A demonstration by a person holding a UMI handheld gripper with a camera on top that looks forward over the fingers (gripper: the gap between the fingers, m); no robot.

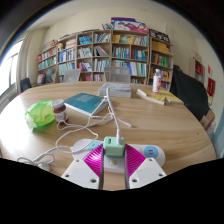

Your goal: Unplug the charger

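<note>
A light green charger (114, 146) is plugged into a white power strip (150, 153) that lies across the near edge of a round wooden table (150, 120). A white cable (111, 118) runs from the charger's top away over the table. My gripper (113, 151) has its two fingers on either side of the charger, and both magenta pads (93, 158) press against its sides. The charger still sits on the strip.
On the table beyond are a crumpled green bag (40, 115), a small jar (60, 109), a teal book (85, 102), a white box (115, 90), a pink bottle (157, 80) and loose white cables (45, 155). Bookshelves (100, 55) line the far wall; a black chair (190, 95) stands right.
</note>
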